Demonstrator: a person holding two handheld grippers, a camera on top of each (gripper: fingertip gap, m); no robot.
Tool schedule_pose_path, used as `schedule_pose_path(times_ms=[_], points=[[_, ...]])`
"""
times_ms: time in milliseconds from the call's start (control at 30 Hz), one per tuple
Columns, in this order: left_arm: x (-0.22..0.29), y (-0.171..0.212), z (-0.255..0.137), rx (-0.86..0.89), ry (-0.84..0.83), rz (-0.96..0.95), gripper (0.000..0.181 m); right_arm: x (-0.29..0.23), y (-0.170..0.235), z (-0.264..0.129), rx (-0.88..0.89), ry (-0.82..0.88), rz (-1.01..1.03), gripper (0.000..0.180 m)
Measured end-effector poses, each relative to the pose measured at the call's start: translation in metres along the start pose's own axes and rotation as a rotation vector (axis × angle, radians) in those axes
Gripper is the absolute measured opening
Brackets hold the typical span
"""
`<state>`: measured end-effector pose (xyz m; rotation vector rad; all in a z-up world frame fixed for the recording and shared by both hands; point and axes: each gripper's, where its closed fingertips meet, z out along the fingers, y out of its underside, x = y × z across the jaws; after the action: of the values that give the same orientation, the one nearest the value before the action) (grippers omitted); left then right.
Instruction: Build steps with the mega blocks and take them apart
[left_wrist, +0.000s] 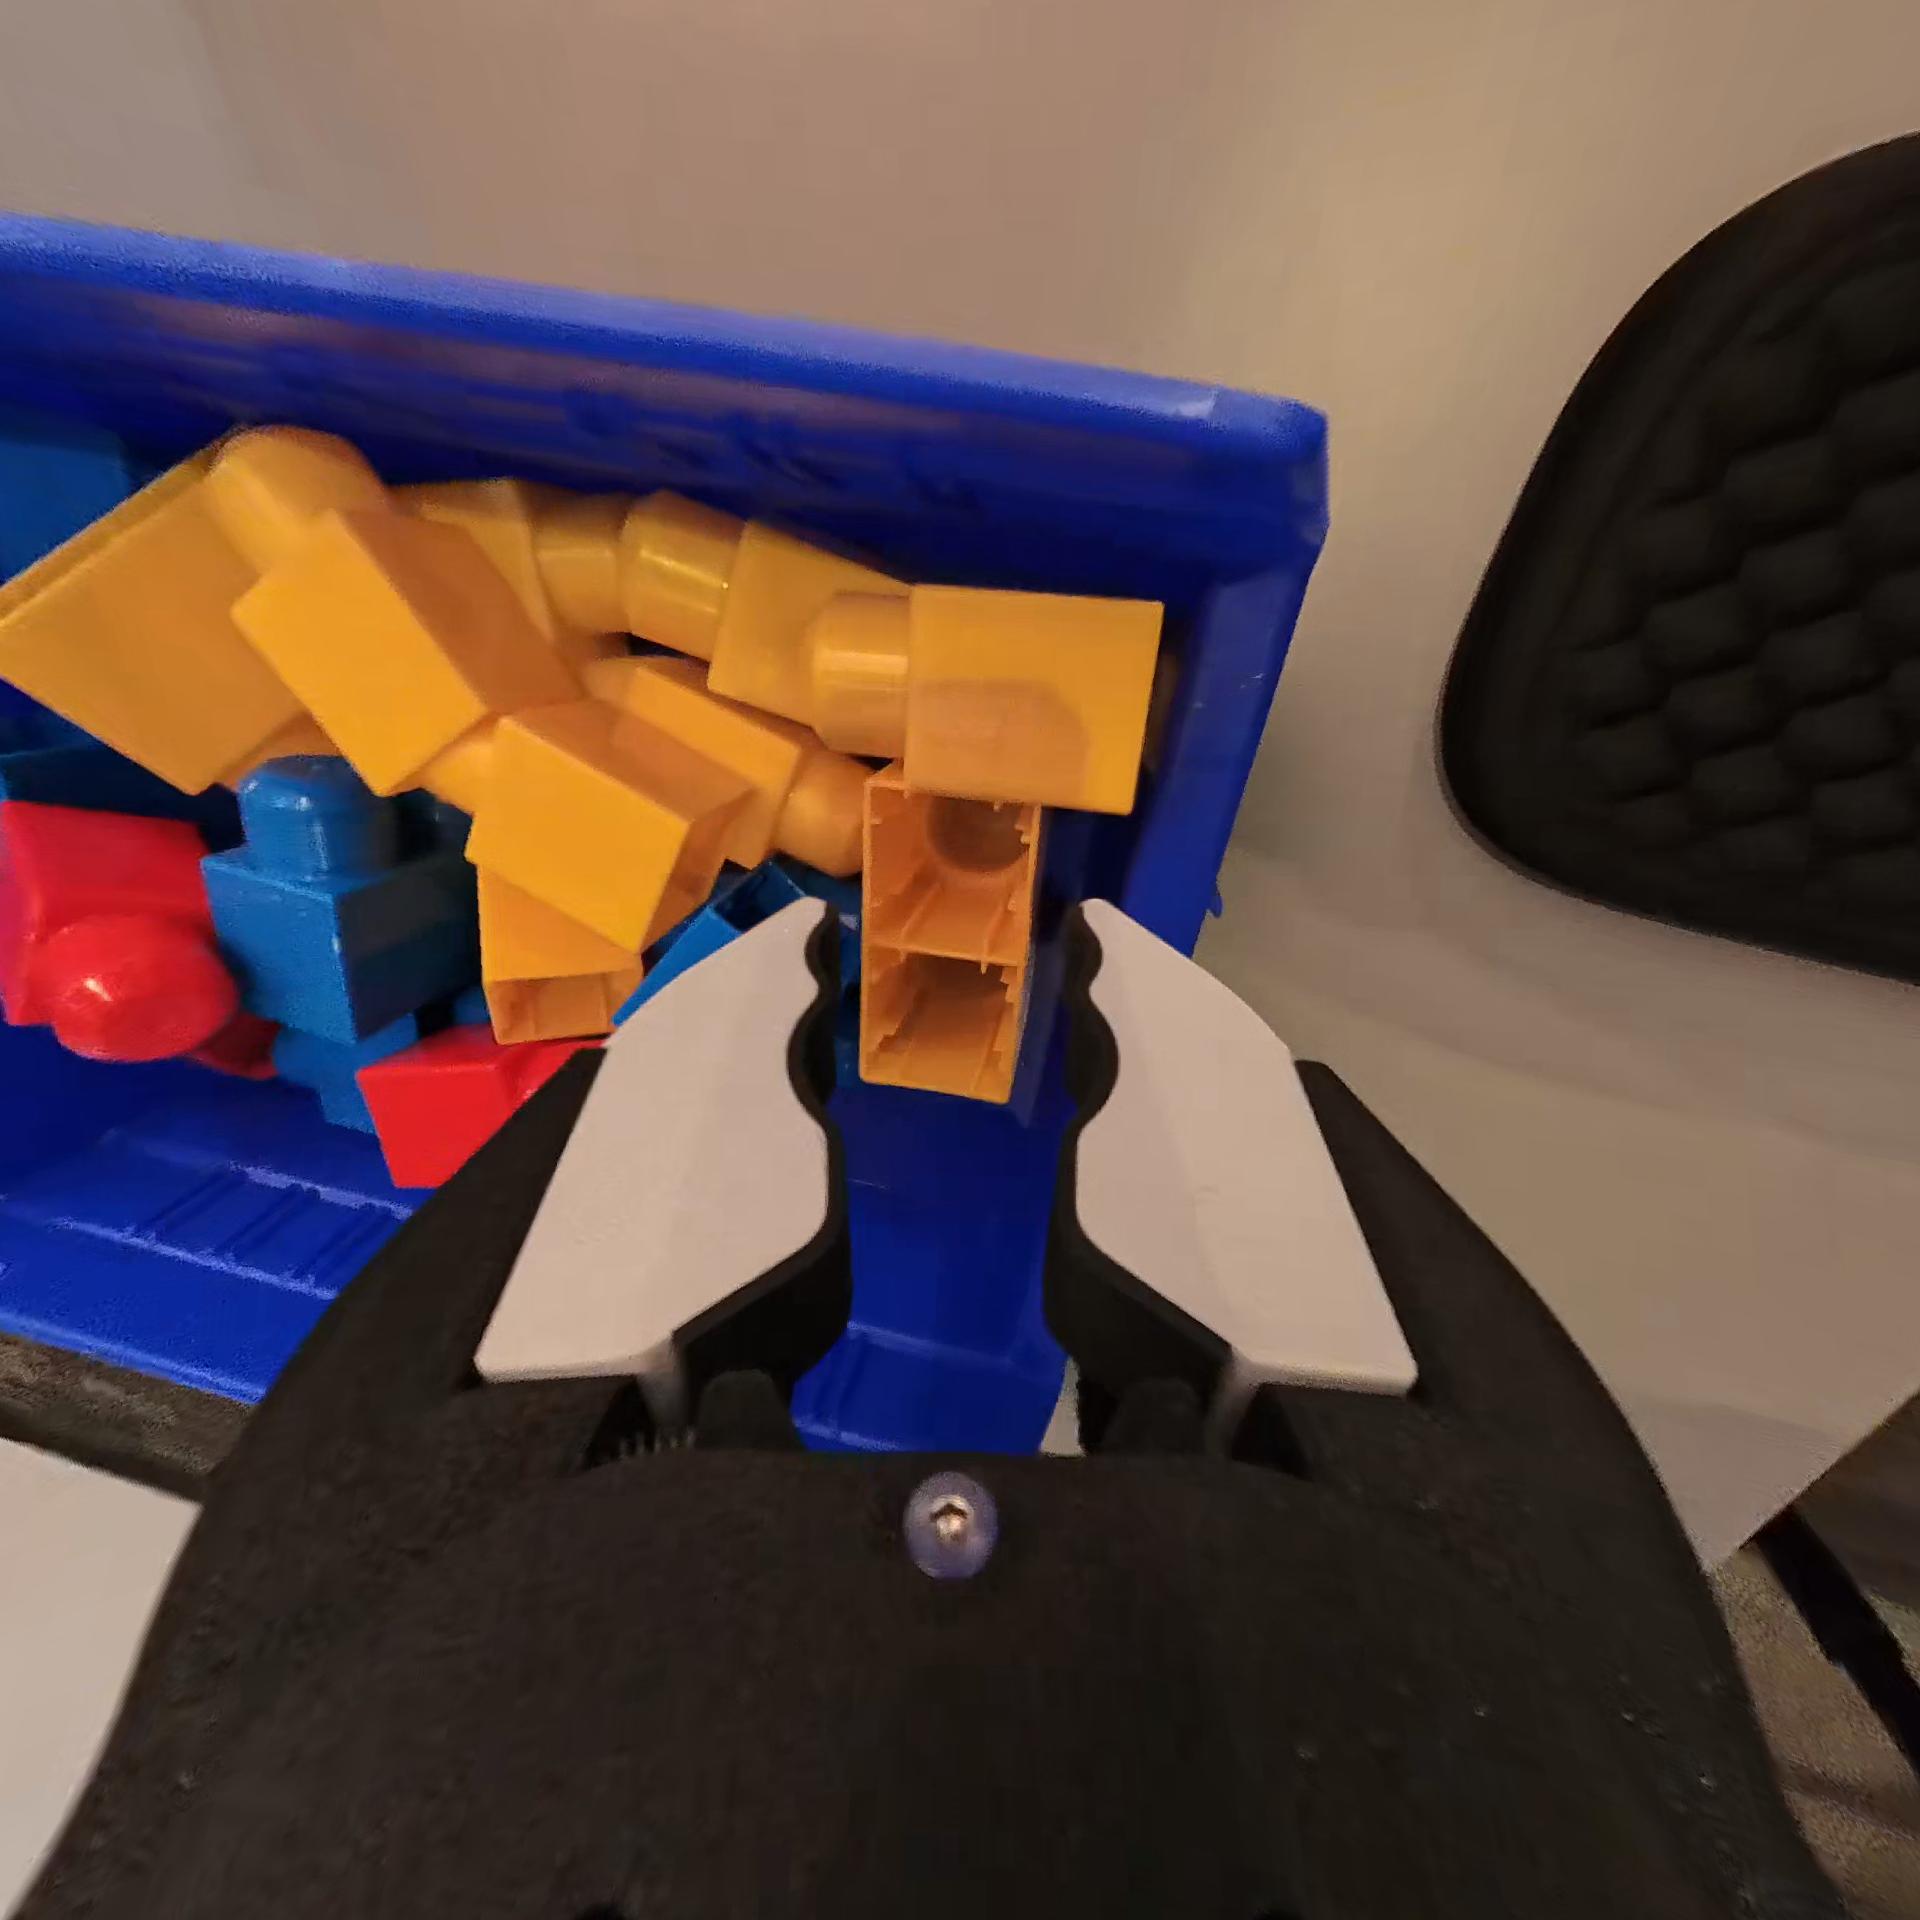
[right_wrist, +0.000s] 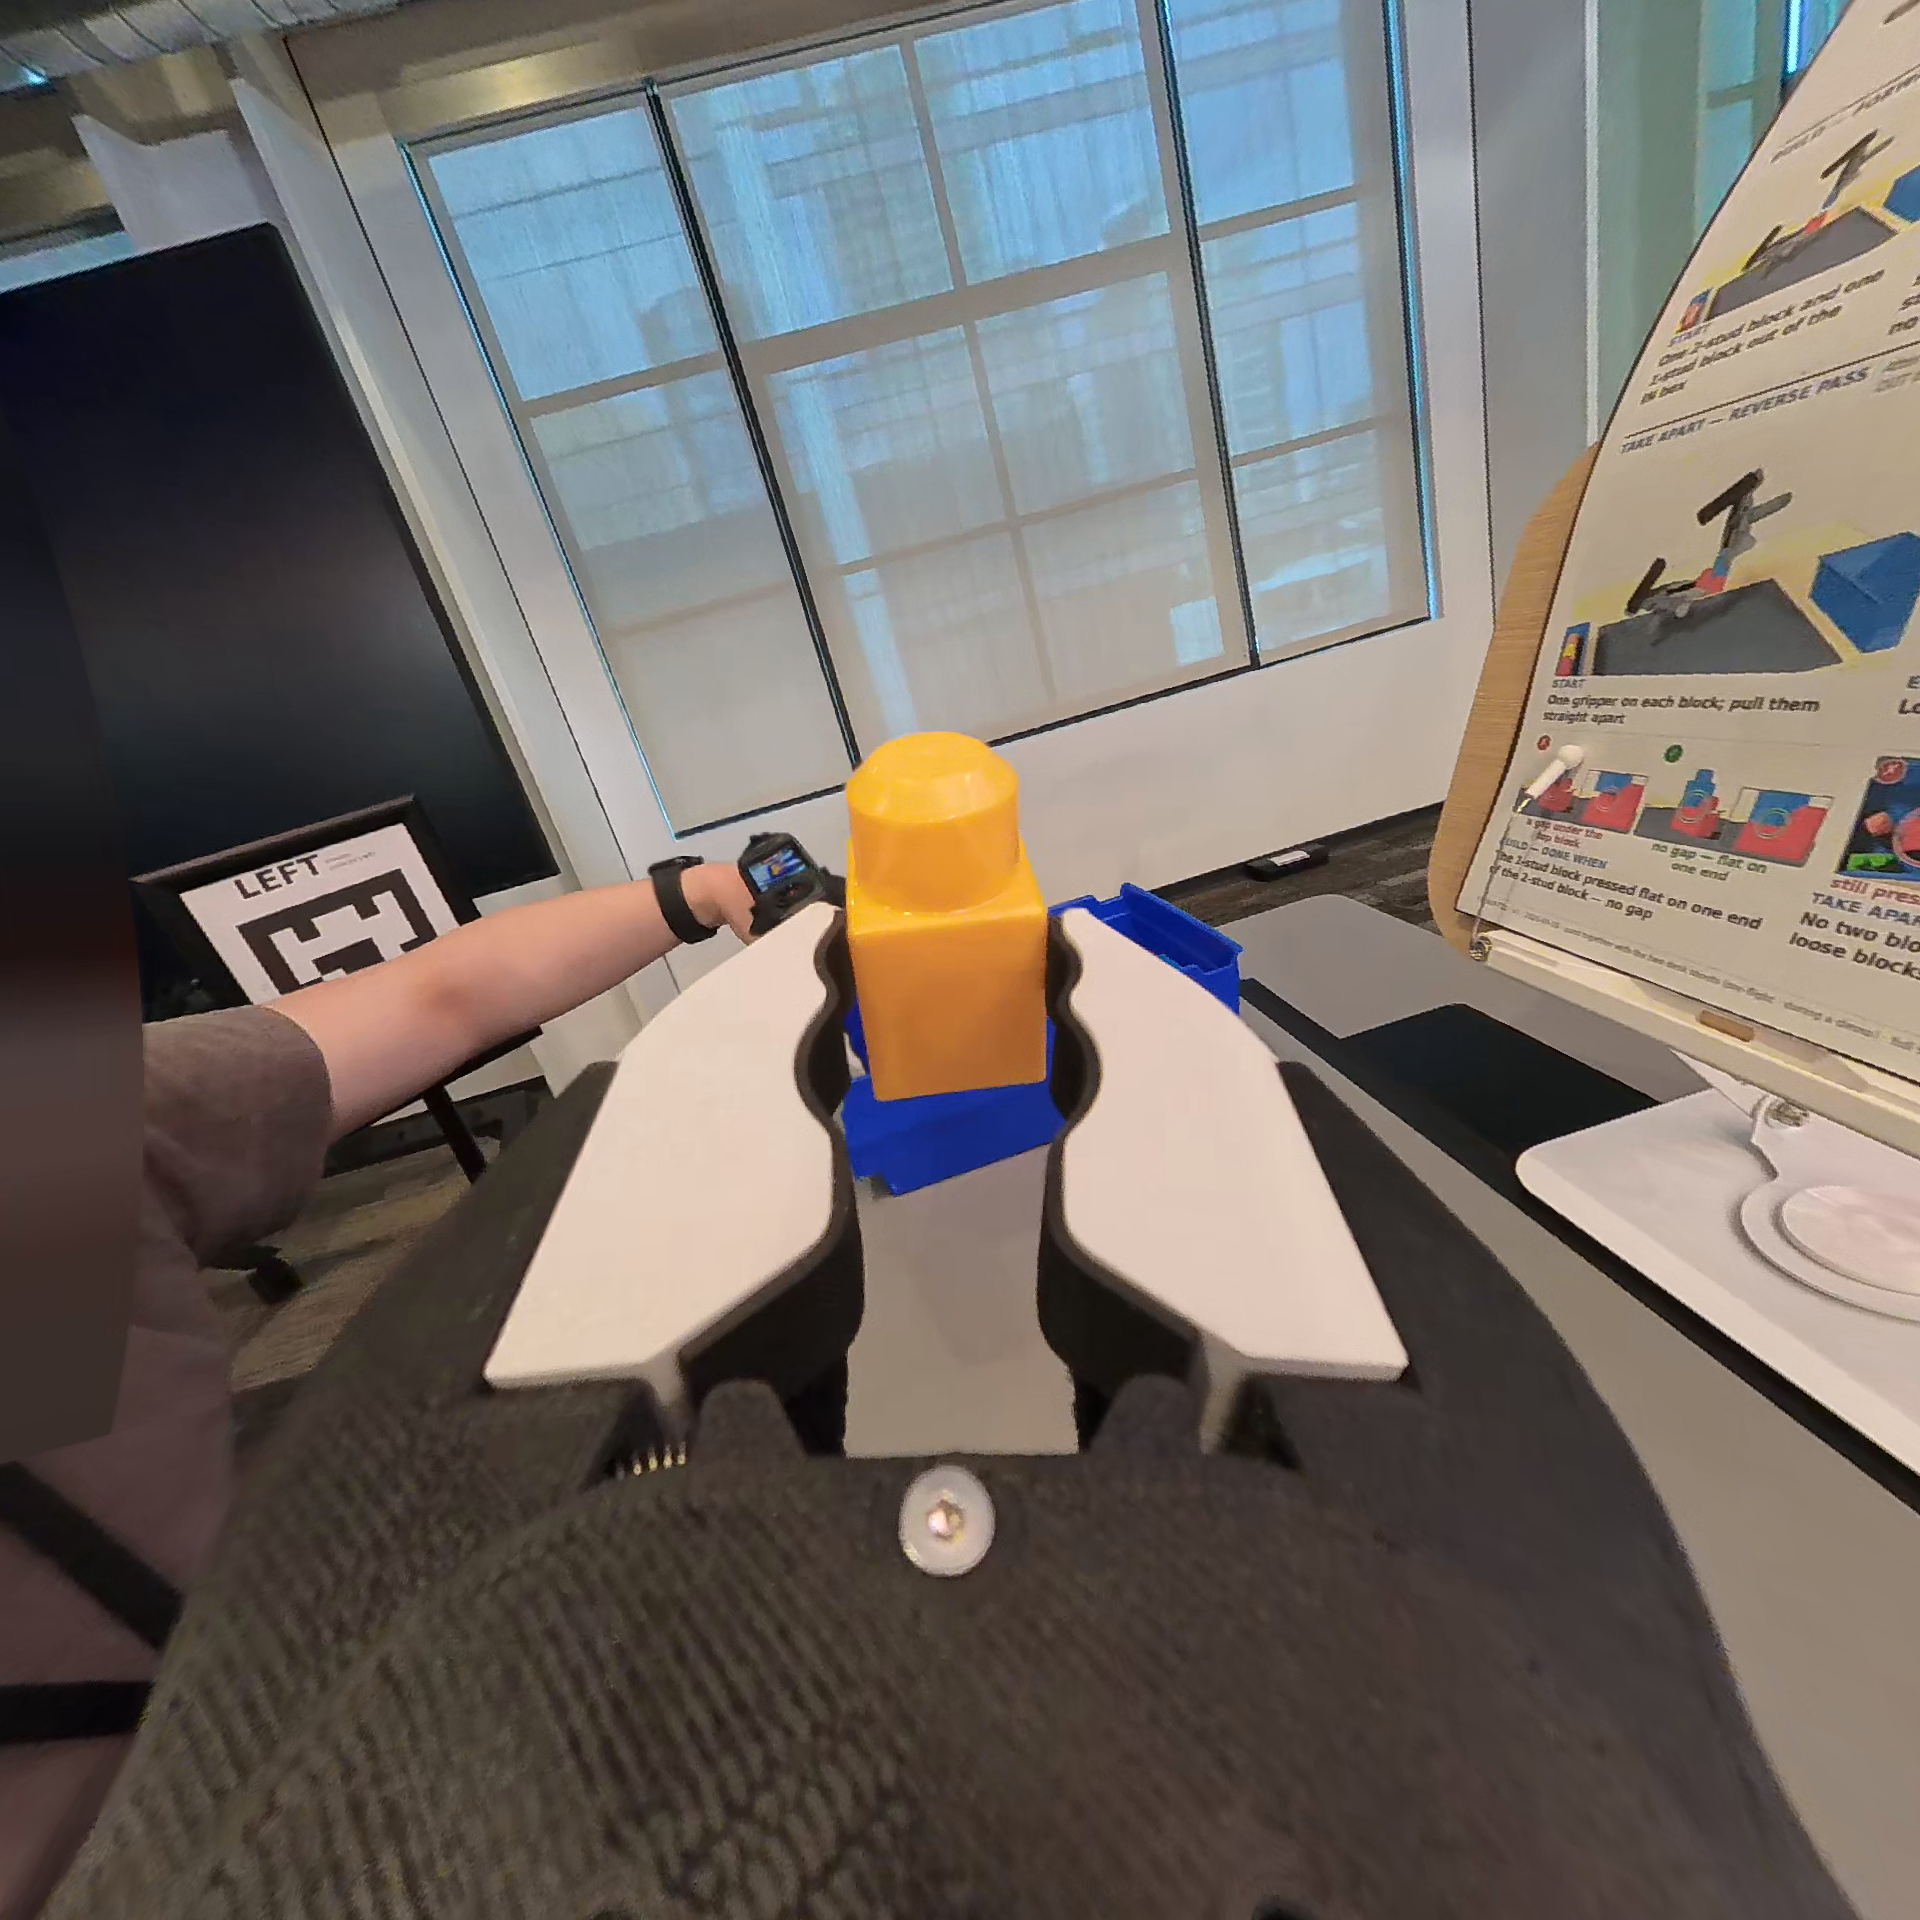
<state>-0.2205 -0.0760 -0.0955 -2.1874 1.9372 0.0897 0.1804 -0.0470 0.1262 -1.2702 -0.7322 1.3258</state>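
In the left wrist view, a blue bin (left_wrist: 727, 384) holds several yellow, blue and red mega blocks. My left gripper (left_wrist: 951, 920) is over the bin's right end. Its jaws stand either side of a yellow two-stud block (left_wrist: 945, 997) whose hollow underside faces me, with a thin gap on each side. In the right wrist view, my right gripper (right_wrist: 945, 925) is shut on a yellow one-stud block (right_wrist: 940, 935), stud up, held above the grey table (right_wrist: 1351, 956). The bin (right_wrist: 1174, 945) shows behind it, with the person's arm and the left gripper (right_wrist: 779, 873) reaching to it.
A black honeycomb-textured pad (left_wrist: 1714, 675) lies right of the bin. An illustrated instruction sheet (right_wrist: 1714, 623) stands on a white stand (right_wrist: 1662, 1195) at the right. A framed marker sign (right_wrist: 312, 914) stands on the left, with windows behind. Spacing between my two grippers at the tips: around 45 cm.
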Motion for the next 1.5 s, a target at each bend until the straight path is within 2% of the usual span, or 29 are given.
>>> schedule_pose_path(times_ms=[167, 267, 500, 600, 700, 800, 900, 1033, 1133, 1300, 1500], points=[[-0.004, 0.001, 0.013, -0.106, 0.027, 0.045, 0.042, 0.002, 0.004, 0.001, -0.015, 0.003, 0.005, 0.036], [0.001, 0.01, 0.019, -0.188, 0.089, 0.036, 0.036, 0.003, 0.008, 0.002, -0.03, 0.0, 0.011, 0.036], [0.002, 0.01, 0.027, -0.209, 0.096, 0.007, 0.037, 0.002, 0.01, 0.003, -0.054, -0.007, 0.002, 0.036], [0.003, 0.011, 0.024, -0.206, 0.111, -0.01, 0.037, 0.002, 0.012, 0.003, -0.06, -0.01, 0.006, 0.036], [-0.003, 0.012, 0.001, -0.186, 0.098, -0.076, 0.037, 0.001, 0.009, 0.002, -0.054, -0.014, 0.008, 0.036], [-0.023, 0.005, -0.05, -0.056, -0.011, -0.138, 0.037, -0.001, 0.005, 0.001, -0.043, -0.018, 0.002, 0.036], [-0.05, -0.008, -0.124, 0.111, -0.167, -0.181, 0.037, -0.003, 0.0, -0.001, -0.033, -0.023, -0.005, 0.036], [-0.076, -0.052, -0.226, 0.42, -0.342, -0.186, 0.037, -0.001, -0.003, -0.002, -0.026, -0.02, -0.009, 0.036], [-0.081, -0.089, -0.274, 0.623, -0.399, -0.154, 0.037, -0.001, -0.006, -0.005, -0.016, -0.014, -0.009, 0.036], [-0.062, -0.166, -0.289, 0.962, -0.248, -0.09, 0.037, -0.003, -0.016, -0.012, 0.012, -0.001, -0.038, 0.036], [-0.028, -0.249, -0.245, 1.299, 0.025, -0.065, 0.037, -0.003, -0.025, -0.019, 0.044, 0.019, -0.066, 0.036]])
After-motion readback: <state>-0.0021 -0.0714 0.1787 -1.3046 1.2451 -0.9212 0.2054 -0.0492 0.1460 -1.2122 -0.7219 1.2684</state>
